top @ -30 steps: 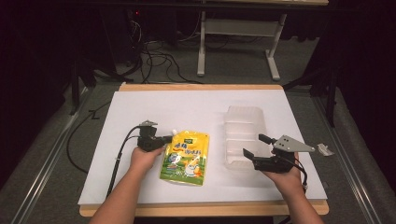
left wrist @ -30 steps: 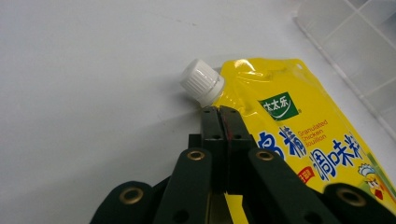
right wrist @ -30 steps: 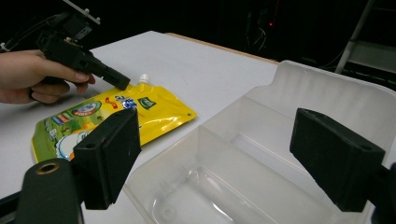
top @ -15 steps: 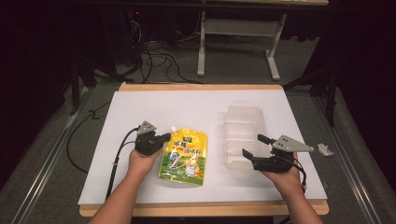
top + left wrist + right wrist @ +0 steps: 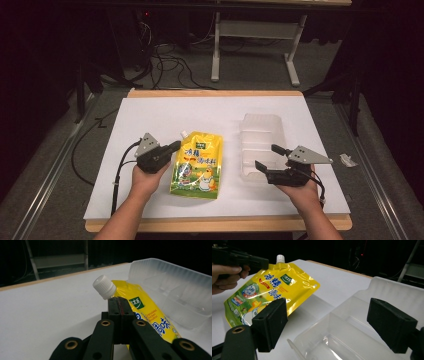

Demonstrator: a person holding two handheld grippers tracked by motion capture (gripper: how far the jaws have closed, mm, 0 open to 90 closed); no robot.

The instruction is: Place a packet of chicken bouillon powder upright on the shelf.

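Note:
A yellow spouted pouch (image 5: 197, 167) with a white cap (image 5: 103, 286) lies mid-table, its spout end raised off the surface. My left gripper (image 5: 176, 145) is shut on the pouch's top edge just below the cap, its jaws pressed together (image 5: 120, 300). The right gripper view shows that gripper (image 5: 262, 263) at the pouch (image 5: 272, 290) corner. To the right sits a clear plastic container (image 5: 262, 140). My right gripper (image 5: 266, 156) hangs open over the container's near end (image 5: 387, 292), nothing between its pads (image 5: 272, 322).
The white table top (image 5: 160, 115) has a wooden edge along the front and back. A small scrap (image 5: 347, 160) lies by the right edge. Cables and a metal stand (image 5: 250, 45) are on the floor beyond the table.
My left gripper has drifted slightly left and risen, and the pouch's spout end has lifted with it. The right gripper has stayed put.

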